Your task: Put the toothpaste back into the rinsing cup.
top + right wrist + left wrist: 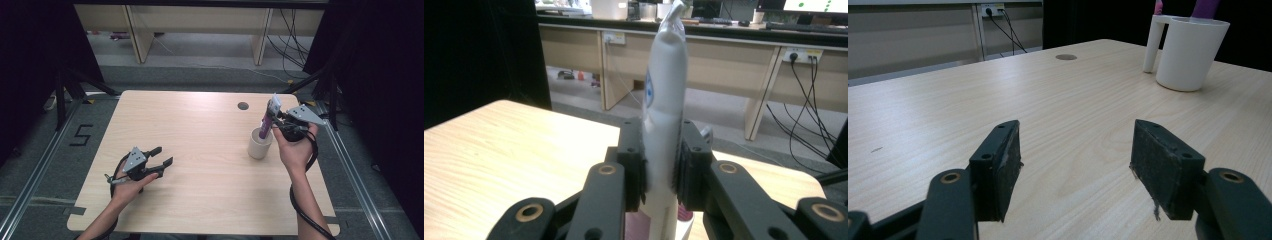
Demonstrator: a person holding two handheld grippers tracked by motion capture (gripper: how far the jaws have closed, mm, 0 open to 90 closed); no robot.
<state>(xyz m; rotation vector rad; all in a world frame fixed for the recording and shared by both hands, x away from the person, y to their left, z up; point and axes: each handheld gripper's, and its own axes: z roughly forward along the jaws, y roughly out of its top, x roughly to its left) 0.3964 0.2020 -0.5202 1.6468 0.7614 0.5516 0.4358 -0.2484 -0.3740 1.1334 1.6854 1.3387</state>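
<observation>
right tool is pinching a white and purple tube near its upper part, both jaws pressed against its sides in the right gripper view. the tube stands nearly upright with its crimped end up and its lower end inside a white mug, which sits close to the right edge of the counter, toward the far side. a small round hole lies in the counter just beyond the mug, near the far edge. left tool hovers low over the near left part of the counter, well apart from the mug, its jaws spread wide with nothing between them. in the left gripper view the mug stands ahead to the right with its handle facing left, the purple of the tube rising from its mouth.
</observation>
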